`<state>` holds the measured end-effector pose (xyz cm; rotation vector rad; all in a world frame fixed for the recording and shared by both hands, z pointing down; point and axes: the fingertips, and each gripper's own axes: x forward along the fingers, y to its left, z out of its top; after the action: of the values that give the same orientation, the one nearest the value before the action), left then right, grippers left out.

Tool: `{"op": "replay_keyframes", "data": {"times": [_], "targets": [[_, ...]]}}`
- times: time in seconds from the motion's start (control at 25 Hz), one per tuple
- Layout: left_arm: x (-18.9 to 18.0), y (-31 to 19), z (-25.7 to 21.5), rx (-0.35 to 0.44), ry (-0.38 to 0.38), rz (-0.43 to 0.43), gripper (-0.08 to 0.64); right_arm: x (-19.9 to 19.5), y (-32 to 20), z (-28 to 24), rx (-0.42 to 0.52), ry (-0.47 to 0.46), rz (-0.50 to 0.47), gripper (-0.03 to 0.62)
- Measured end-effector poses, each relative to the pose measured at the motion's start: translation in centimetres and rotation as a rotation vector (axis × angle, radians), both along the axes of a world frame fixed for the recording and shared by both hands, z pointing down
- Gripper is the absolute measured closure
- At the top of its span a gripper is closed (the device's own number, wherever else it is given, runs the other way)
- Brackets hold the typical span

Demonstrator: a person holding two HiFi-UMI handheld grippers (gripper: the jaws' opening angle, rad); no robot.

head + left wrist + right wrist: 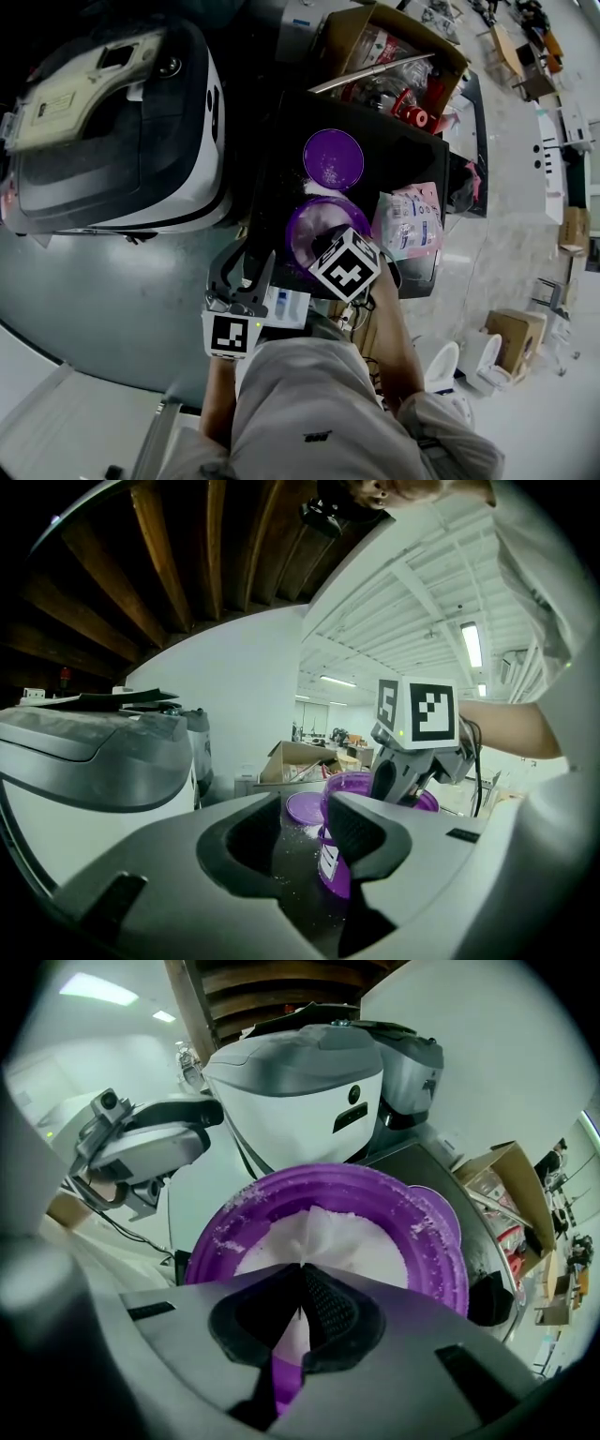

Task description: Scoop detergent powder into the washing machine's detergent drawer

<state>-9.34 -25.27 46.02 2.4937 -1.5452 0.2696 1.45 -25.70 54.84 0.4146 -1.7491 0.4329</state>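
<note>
**Scoop sits in the powder, machine waits to the left**

A washing machine (122, 122) stands at the far left, off the dark worktop (412, 159); its detergent drawer cannot be picked out with certainty from here. Just right of it, at the near edge, the left gripper (246, 267) hovers with its fingers apart and nothing between them, close beside the purple tub (305, 230). A purple lid (333, 159) lies flat on the worktop on the tub's far side. Over the tub, the right gripper (302, 1274) has its fingers pressed together on what looks like a thin white scoop (291, 1335), whose front end reaches into the white detergent powder (356, 1232). A pink-and-white packet (410, 220) lies further right.

The drawer's machine lies left and far of the scoop, so a loaded scoop would likely have to travel leftward past the left gripper, which is the nearer of the two to the machine.
</note>
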Motion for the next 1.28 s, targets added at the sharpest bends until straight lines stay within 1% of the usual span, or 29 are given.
{"op": "replay_keyframes", "data": {"times": [0.28,0.68,0.8,1.08,1.28], "targets": [[-0.4,-0.1,-0.2,0.01,0.02,-0.01,0.391,-0.5,1.9,0.1,-0.1,-0.021,-0.052,0.586],[-0.7,0.0,-0.8,0.028,0.014,-0.003,0.391,-0.4,4.2,-1.3,-0.163,-0.05,-0.106,0.586],[-0.6,0.1,-0.8,0.022,0.021,0.0,0.391,-0.2,4.6,-2.0,-0.168,-0.101,-0.082,0.586],[0.1,0.2,-1.1,0.032,0.029,0.018,0.391,0.3,5.2,-4.0,-0.208,-0.266,0.002,0.586],[0.5,0.2,-1.5,0.043,0.028,0.032,0.391,0.7,5.8,-4.8,-0.243,-0.391,0.105,0.586]]}}
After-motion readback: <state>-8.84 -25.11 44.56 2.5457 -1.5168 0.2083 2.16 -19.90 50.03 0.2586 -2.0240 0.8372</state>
